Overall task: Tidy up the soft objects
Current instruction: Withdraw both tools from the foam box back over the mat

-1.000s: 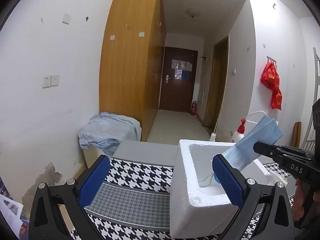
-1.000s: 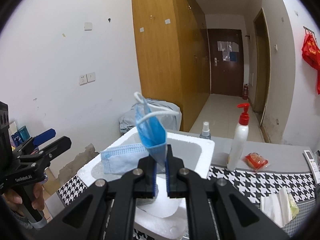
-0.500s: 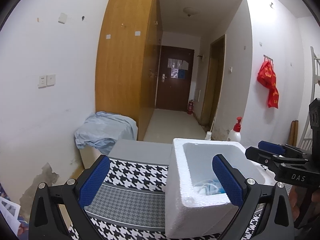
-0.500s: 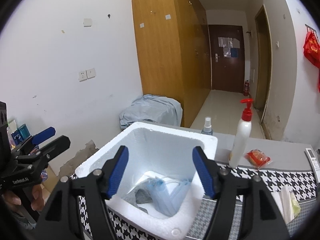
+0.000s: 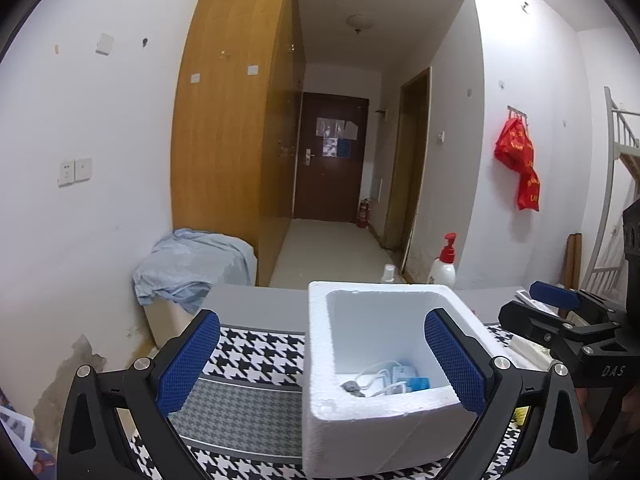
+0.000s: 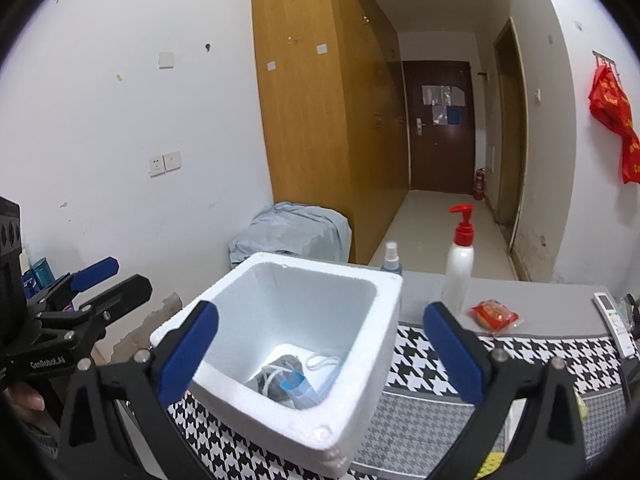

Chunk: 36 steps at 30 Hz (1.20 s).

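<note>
The right tongs (image 6: pixel 320 354) are opening wide with nothing between them, above the foam box (image 6: pixel 362 356); below, blue masks (image 6: pixel 300 390), probably two, are seen dropped inside. The left tongs (image 5: pixel 322 362) are held open, empty.

White walls (image 5: pixel 100 240) (wooden wardrobe (image 5: pixel 228 128))

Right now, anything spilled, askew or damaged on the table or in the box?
Nothing stands out. The foam box sits upright on the houndstooth cloth, with the blue mask lying loose at its bottom. The pump bottle stands upright. The wall paint is peeling low down.
</note>
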Each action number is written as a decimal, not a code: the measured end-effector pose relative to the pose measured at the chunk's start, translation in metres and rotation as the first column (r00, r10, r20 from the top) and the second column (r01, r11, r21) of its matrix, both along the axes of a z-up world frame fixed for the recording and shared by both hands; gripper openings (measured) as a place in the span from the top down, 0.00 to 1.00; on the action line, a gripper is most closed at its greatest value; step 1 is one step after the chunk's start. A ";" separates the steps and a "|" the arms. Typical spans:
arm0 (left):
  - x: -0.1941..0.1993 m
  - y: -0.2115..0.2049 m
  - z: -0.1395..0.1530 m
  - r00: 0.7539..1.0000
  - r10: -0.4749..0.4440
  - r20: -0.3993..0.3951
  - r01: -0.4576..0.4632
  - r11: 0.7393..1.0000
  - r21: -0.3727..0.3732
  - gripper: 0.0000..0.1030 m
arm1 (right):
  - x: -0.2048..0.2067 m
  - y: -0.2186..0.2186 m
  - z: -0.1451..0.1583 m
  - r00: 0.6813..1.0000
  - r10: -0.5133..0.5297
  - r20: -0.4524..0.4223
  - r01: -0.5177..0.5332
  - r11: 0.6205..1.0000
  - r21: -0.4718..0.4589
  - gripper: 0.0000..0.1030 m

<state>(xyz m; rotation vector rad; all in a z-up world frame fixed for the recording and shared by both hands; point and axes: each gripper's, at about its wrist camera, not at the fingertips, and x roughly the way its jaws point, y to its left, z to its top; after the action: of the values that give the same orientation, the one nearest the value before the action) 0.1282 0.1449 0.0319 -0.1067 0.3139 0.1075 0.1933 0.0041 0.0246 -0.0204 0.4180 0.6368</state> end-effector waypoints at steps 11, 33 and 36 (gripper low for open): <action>-0.014 -0.030 0.011 0.998 -0.059 0.026 0.058 0.998 0.007 0.01 | -0.023 -0.035 0.009 0.998 -0.058 0.035 0.056 0.998 0.034 0.00; -0.032 -0.083 0.006 0.991 -0.124 0.053 0.123 0.992 0.017 0.01 | -0.067 -0.094 -0.002 0.989 -0.105 0.108 0.100 0.994 0.046 0.00; -0.031 -0.089 0.000 0.991 -0.122 0.046 0.122 0.992 0.012 0.01 | -0.063 -0.103 -0.005 0.988 -0.111 0.104 0.106 0.993 0.053 0.00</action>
<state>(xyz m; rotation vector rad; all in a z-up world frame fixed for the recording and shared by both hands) 0.0976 0.0554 0.0324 -0.0803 0.2728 -0.0148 0.1299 -0.0989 0.0196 0.0128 0.2984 0.5357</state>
